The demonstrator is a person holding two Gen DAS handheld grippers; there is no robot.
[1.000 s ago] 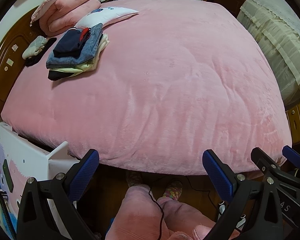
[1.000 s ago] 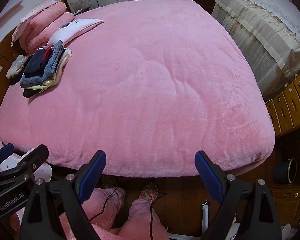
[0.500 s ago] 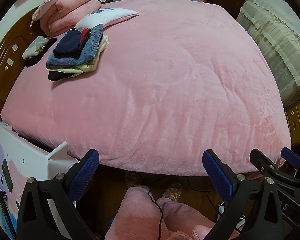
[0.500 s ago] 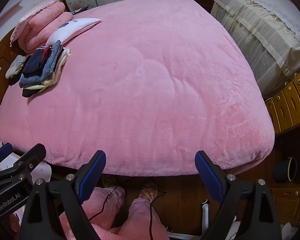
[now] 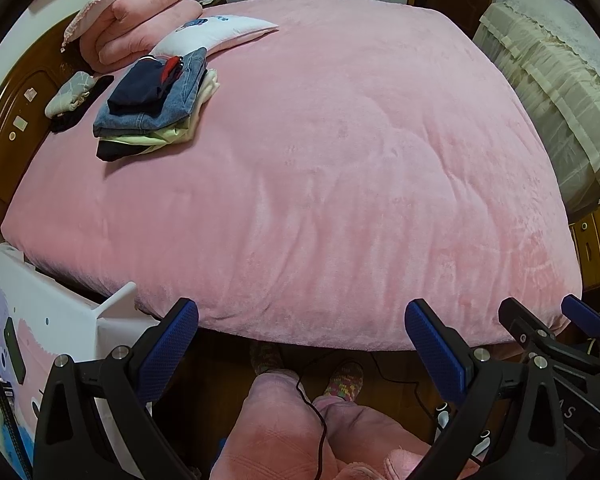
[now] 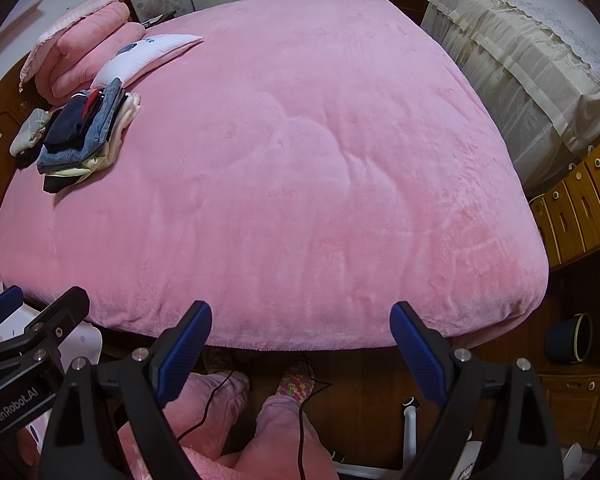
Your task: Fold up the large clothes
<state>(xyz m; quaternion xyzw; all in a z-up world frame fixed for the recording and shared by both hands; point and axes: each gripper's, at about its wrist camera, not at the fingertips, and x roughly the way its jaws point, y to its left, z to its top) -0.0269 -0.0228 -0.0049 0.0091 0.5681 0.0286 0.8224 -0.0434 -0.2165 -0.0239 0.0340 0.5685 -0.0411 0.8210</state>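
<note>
A stack of folded clothes (image 5: 156, 104), with dark navy on top, denim below and cream and black under that, lies at the far left of the pink bed (image 5: 340, 160); it also shows in the right wrist view (image 6: 88, 136). My left gripper (image 5: 300, 320) is open and empty, held off the bed's near edge. My right gripper (image 6: 300, 320) is open and empty too, beside the left one, above the person's legs.
A folded pink quilt (image 5: 136, 28) and a white pillow (image 5: 216, 32) lie at the bed's far left by the wooden headboard (image 5: 8, 120). A lace-covered cabinet (image 6: 532, 64) and wooden drawers (image 6: 580, 208) stand right. A white box (image 5: 52, 328) stands at lower left.
Both grippers have drifted slightly; the view of the bed has shifted a little. Both stay open and empty.
</note>
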